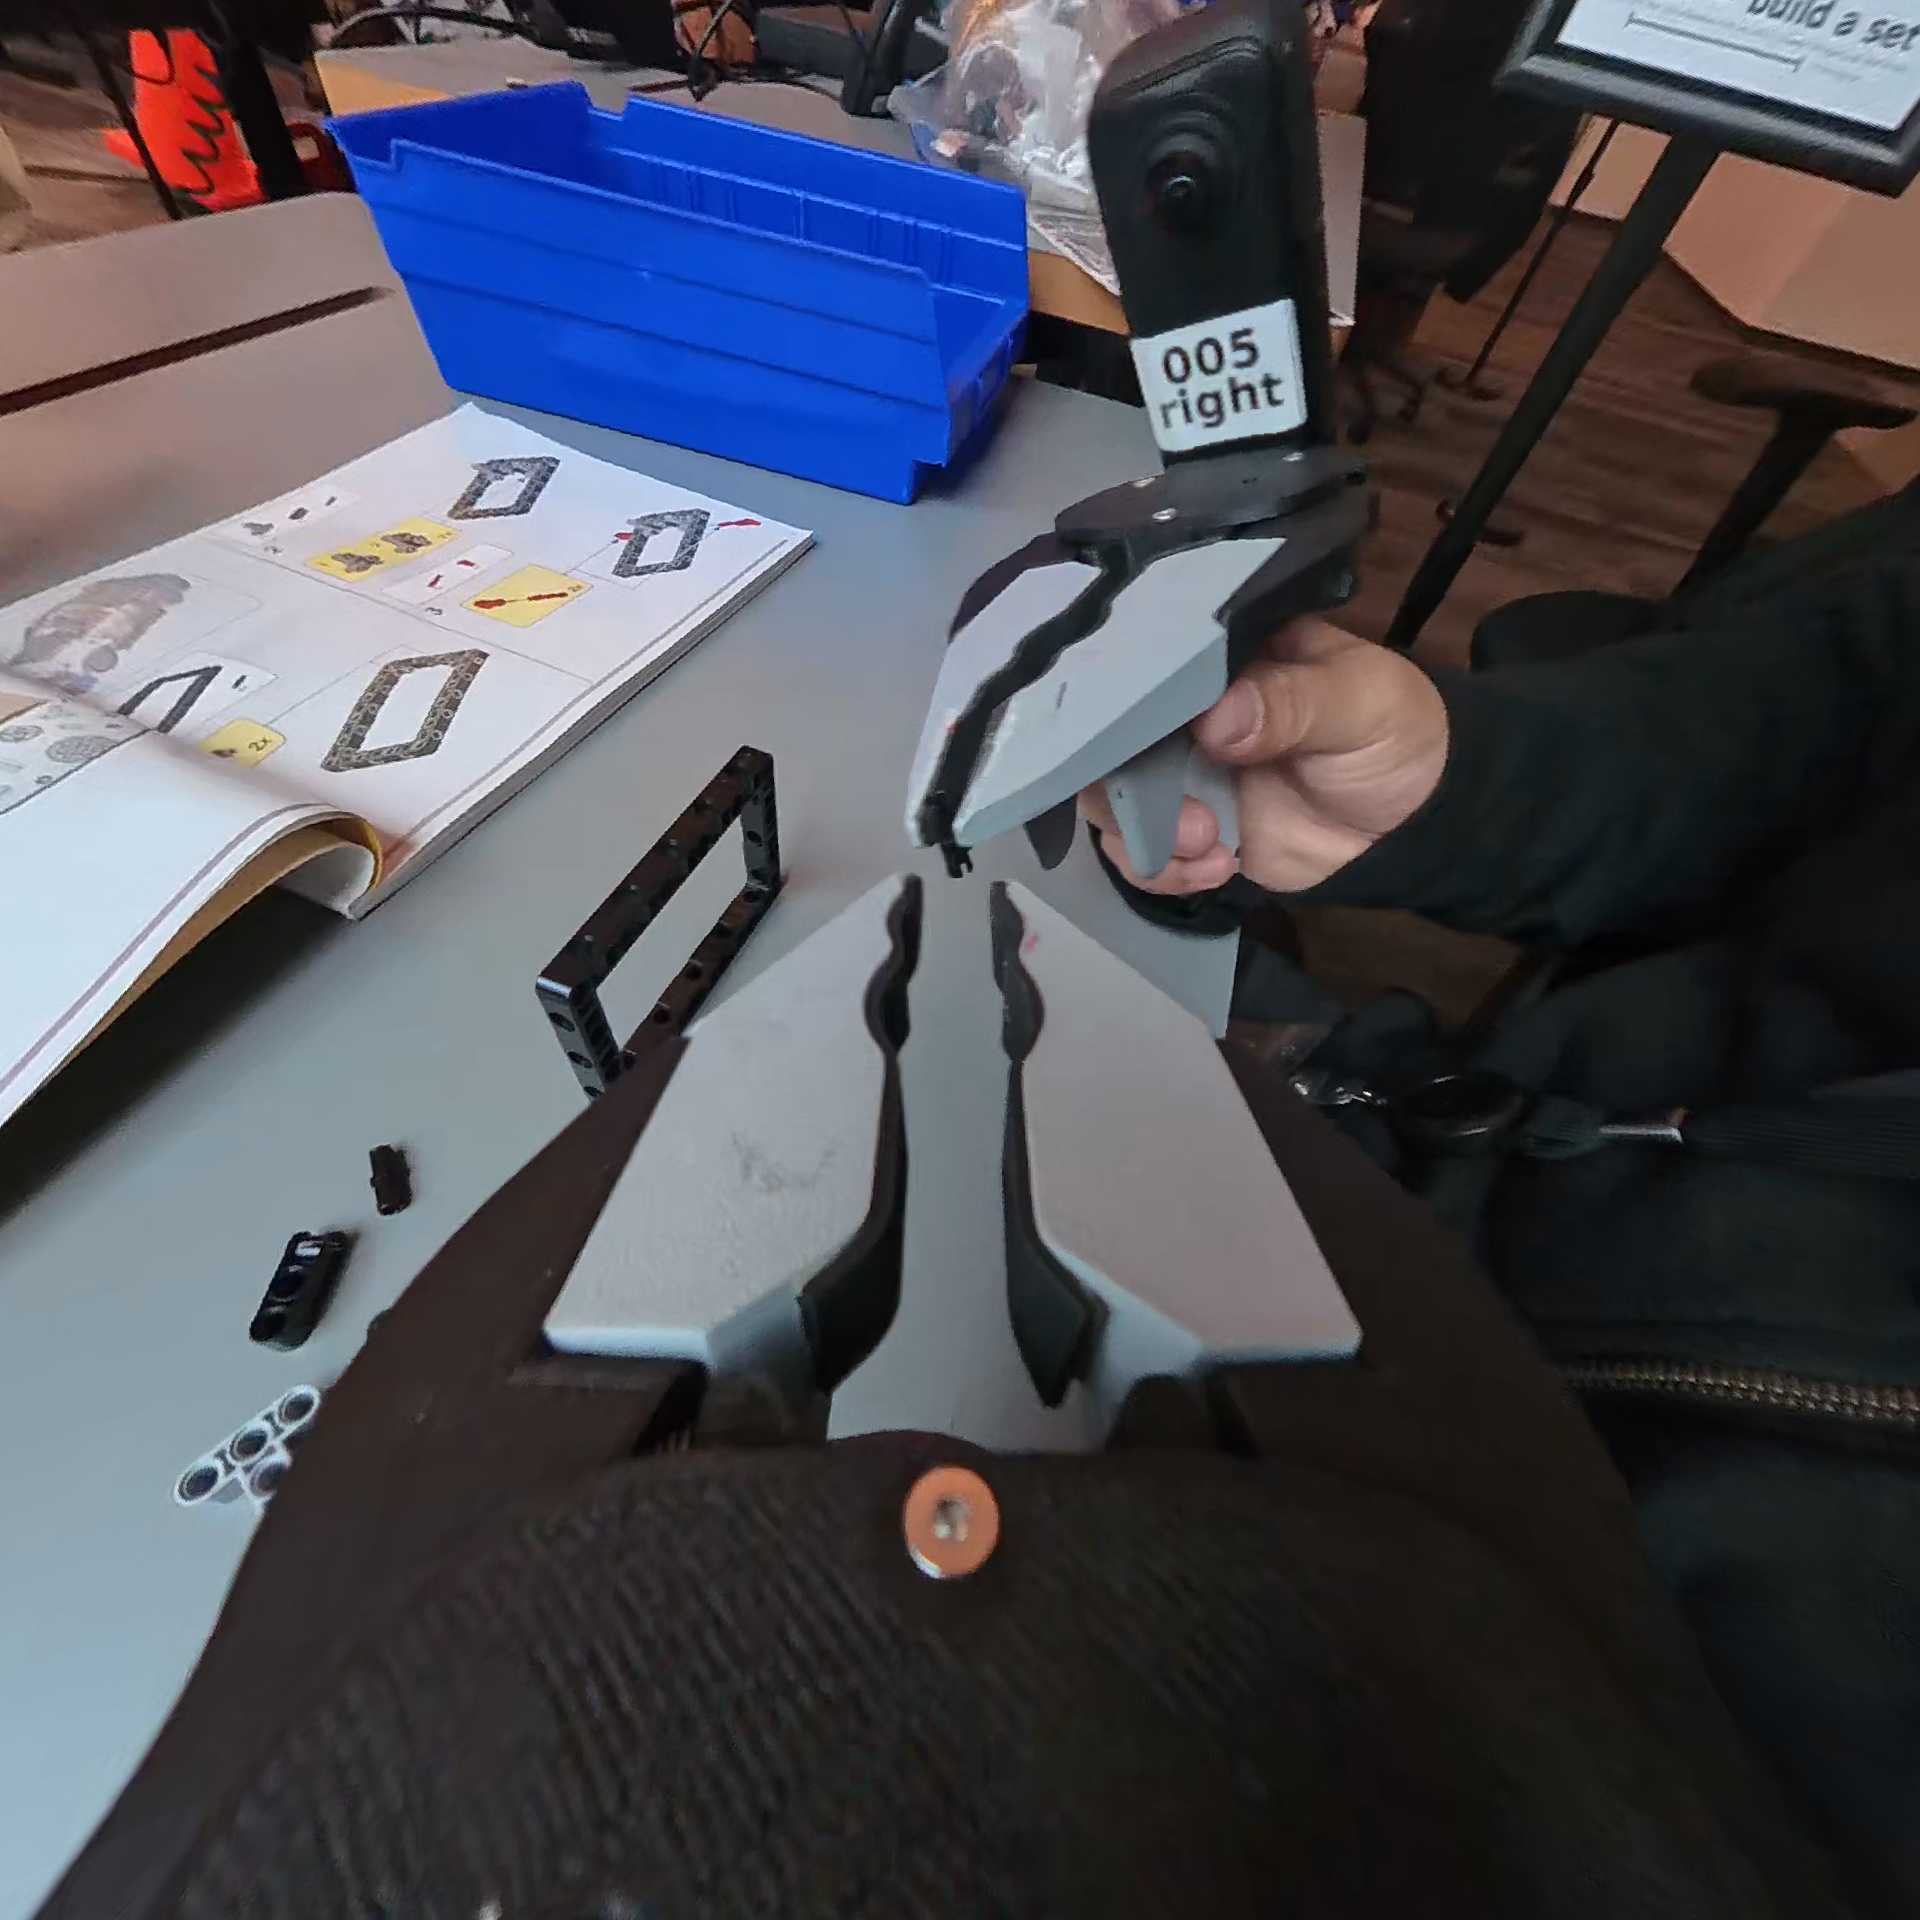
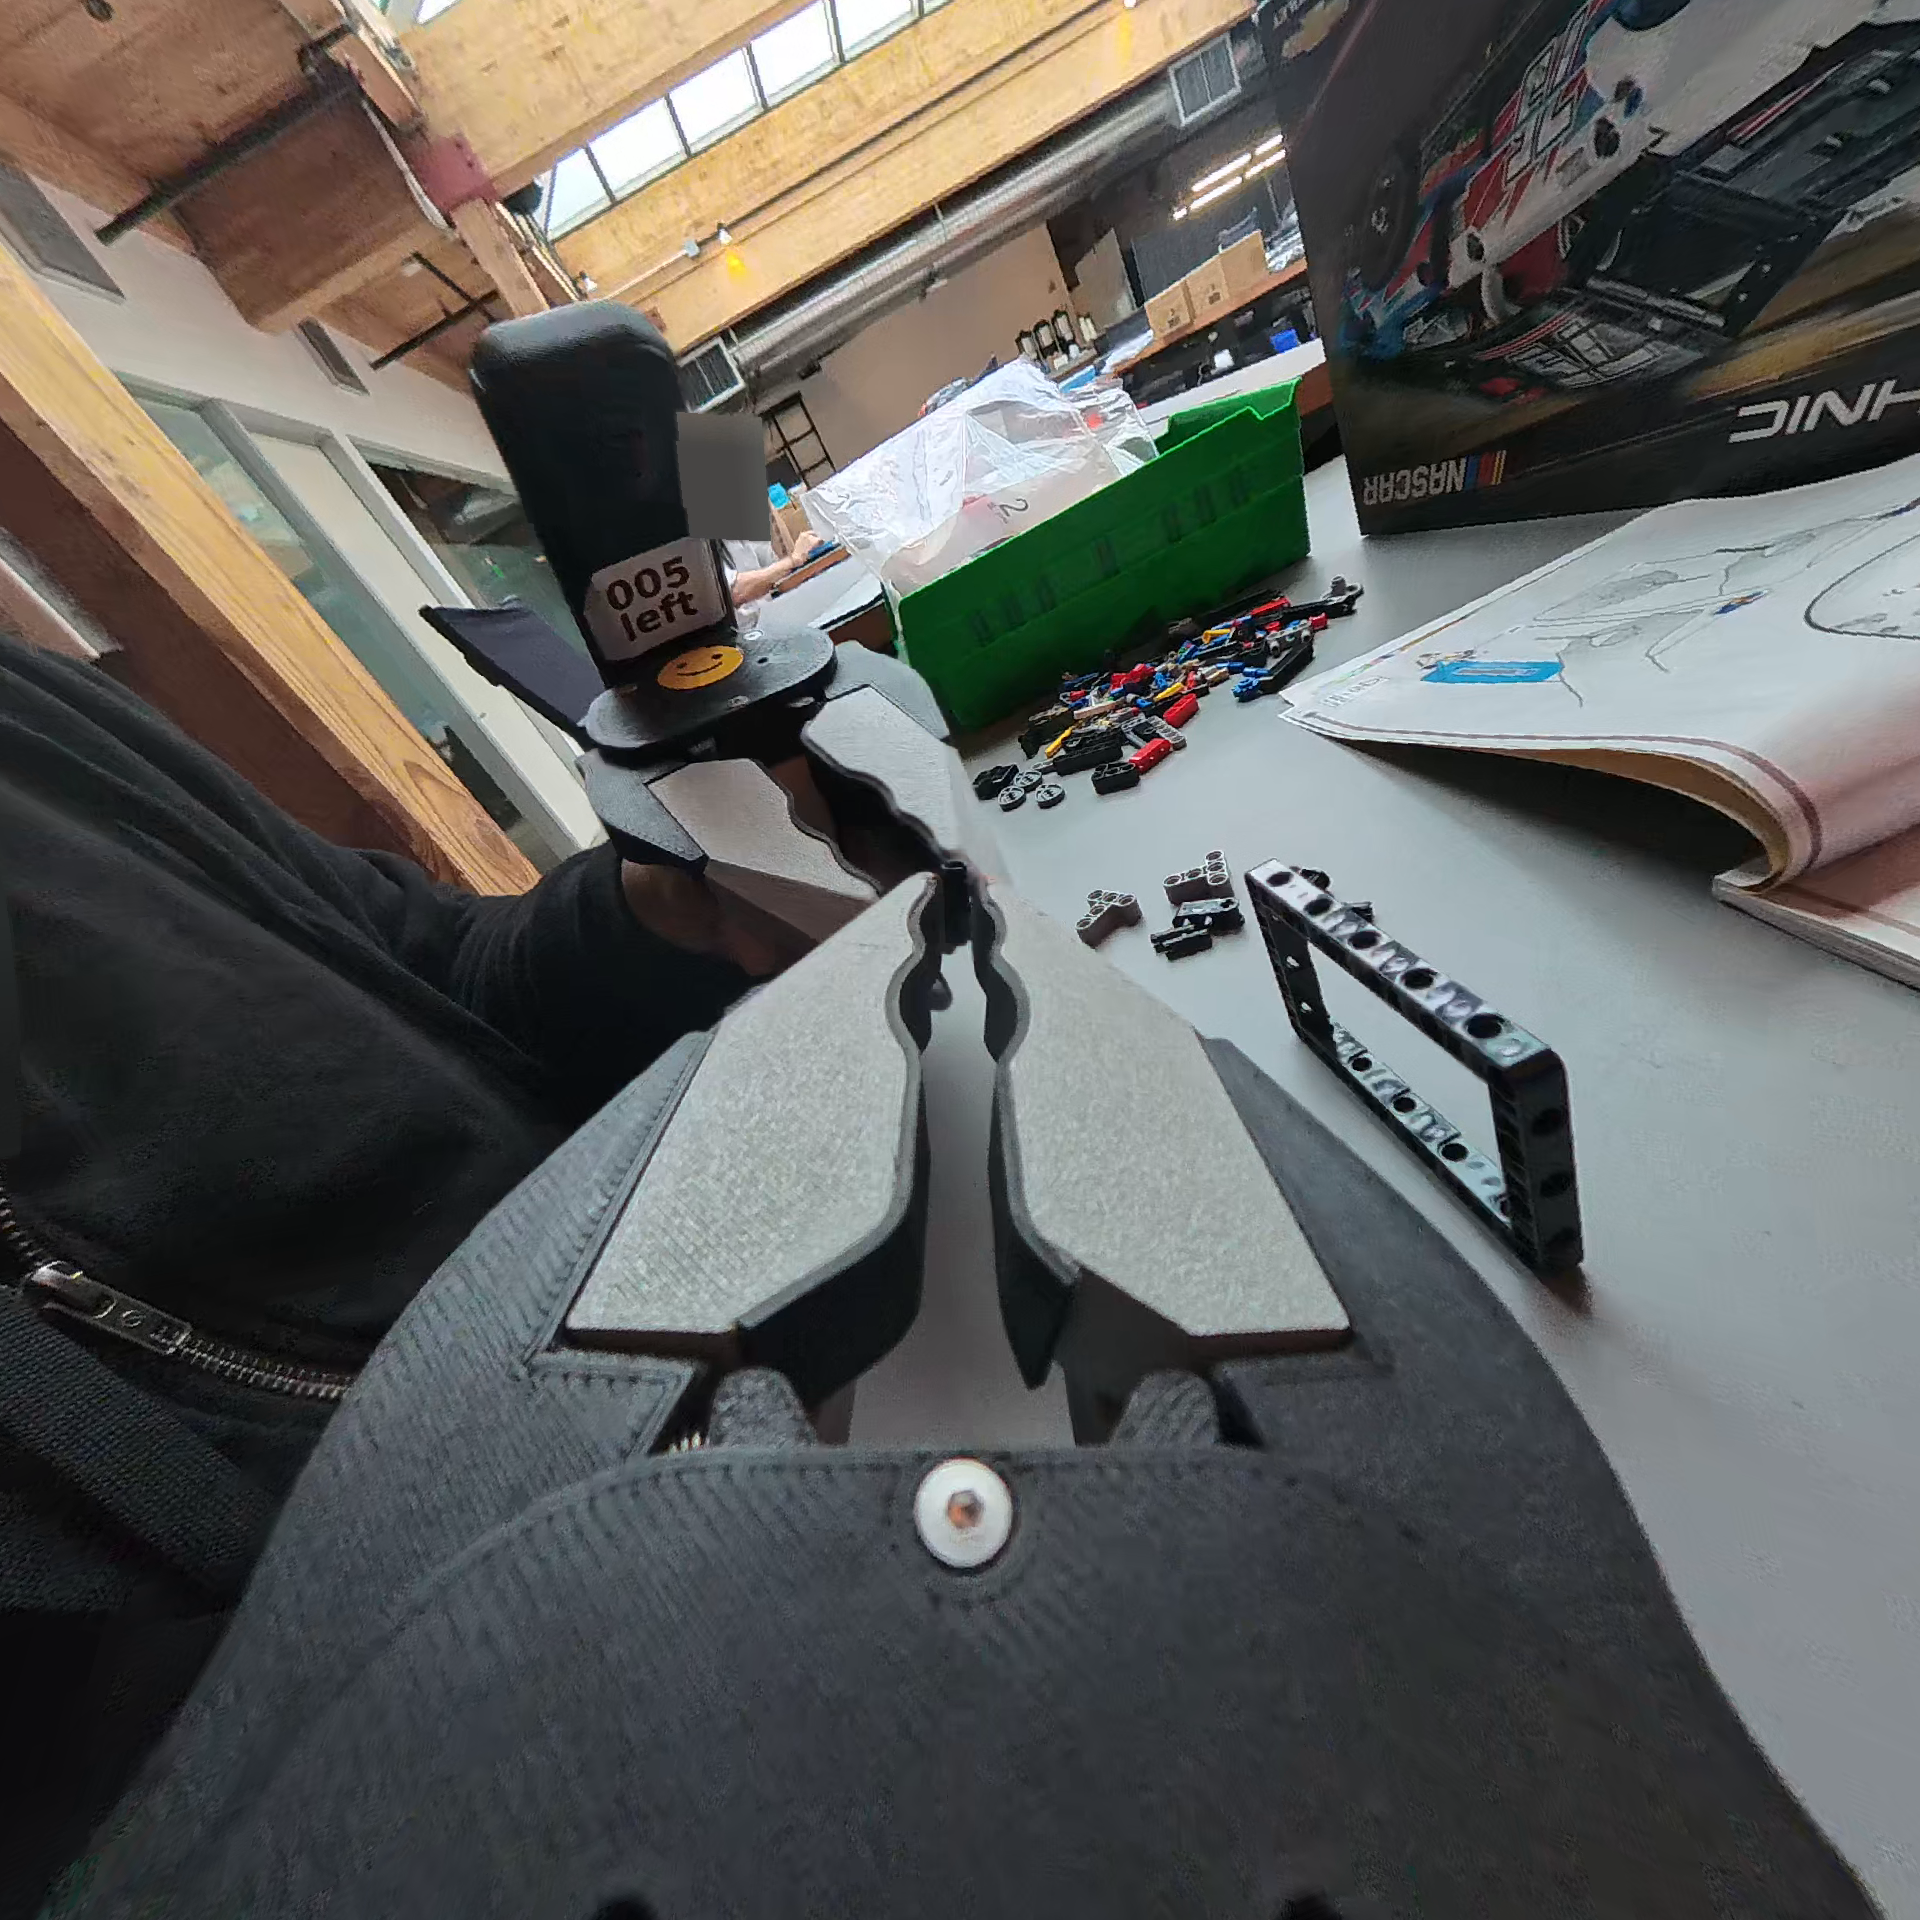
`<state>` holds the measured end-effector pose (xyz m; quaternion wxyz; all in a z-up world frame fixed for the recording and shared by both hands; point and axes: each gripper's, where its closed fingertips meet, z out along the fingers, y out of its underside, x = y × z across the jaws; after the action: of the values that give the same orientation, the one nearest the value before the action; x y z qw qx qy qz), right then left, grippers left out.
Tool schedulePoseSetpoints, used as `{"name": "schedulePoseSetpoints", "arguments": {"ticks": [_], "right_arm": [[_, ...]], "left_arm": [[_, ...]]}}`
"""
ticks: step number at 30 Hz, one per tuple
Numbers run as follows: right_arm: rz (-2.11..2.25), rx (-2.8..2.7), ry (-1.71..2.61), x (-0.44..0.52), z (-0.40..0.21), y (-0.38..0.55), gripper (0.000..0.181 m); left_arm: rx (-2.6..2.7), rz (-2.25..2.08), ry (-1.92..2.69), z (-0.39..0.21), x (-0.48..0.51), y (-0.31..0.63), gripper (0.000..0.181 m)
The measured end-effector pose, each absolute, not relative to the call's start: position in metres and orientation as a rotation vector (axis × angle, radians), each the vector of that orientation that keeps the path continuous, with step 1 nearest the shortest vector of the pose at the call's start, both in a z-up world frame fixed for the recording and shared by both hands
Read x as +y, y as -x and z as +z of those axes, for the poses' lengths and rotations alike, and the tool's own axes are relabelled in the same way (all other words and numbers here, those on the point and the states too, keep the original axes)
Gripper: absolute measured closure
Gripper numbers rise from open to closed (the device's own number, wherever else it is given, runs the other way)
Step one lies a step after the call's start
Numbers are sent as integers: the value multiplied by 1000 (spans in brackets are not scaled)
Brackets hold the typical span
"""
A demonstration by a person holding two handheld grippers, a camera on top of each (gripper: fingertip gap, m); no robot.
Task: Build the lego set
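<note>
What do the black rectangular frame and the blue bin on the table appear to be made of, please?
The black rectangular frame looks like hard moulded plastic with a slight gloss: light glints on its edges and its round holes are crisp. The blue bin also looks like moulded plastic, smooth and semi-glossy, with ribbed walls.

Frame (image 1: 665,925) upright on table (image 1: 852,582), beside booklet (image 1: 416,623).

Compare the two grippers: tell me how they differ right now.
The right gripper is shut on a small black pin; the left gripper is open and empty. The right gripper points down toward the table; the left gripper points forward at the pin. Both have grey fingers with black wavy pads and are hand-held.
</note>
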<state>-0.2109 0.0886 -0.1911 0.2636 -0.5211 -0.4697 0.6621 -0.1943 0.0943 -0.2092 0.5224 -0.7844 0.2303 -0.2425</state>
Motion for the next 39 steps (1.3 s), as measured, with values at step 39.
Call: {"name": "schedulePoseSetpoints", "arguments": {"ticks": [39], "right_arm": [[1218,-1552,1366,91,-220,216,181]], "left_arm": [[745,-112,1917,-238,99,209,175]]}}
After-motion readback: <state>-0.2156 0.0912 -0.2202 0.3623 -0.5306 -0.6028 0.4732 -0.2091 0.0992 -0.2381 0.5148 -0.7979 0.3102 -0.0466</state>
